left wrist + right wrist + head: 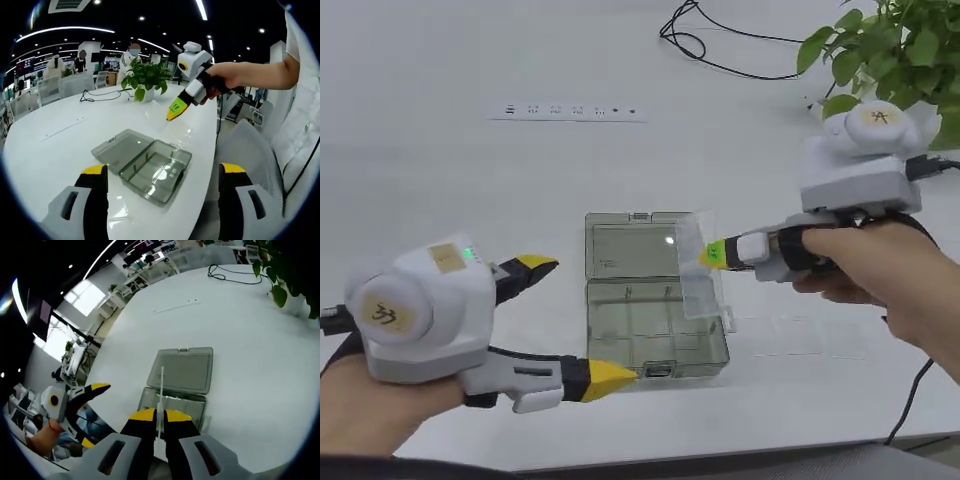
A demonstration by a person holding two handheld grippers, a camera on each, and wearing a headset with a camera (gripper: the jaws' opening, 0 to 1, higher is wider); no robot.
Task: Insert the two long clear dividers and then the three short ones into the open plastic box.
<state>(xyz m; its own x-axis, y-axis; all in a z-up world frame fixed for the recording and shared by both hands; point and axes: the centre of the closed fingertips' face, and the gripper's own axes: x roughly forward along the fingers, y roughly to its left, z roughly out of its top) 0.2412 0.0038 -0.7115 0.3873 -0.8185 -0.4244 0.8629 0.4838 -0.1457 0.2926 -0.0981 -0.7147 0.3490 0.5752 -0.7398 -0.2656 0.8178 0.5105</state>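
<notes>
At bench centre in the head view, the open plastic box (655, 330) sits on the white table (440, 200), smoky-clear tray nearest the person, hinged lid laid flat at the tray's 12 o'clock. One clear divider (695, 265) stands on edge over the box's right part, spanning lid and tray; cannot tell whether its lower edge touches the box. In the right gripper view it reads edge-on as a thin line running up from the jaws across the tray toward the lid. Right gripper (712, 255) comes in from the box's 3 o'clock, yellow tips pinched tight on the divider's near end, a hand (880, 275) wrapped round the body. Left gripper (578, 318) sits at the box's 8 o'clock, jaws spread wide with nothing between them, one tip just beside the tray's front-left corner. Faint clear pieces (800, 335) lie flat on the table at the box's 3 to 4 o'clock; count unclear. Farther out: white power strip (567, 110) at 11 o'clock, black cable (720, 50) at 12 to 1, potted plant (890, 50) at 2.
</notes>
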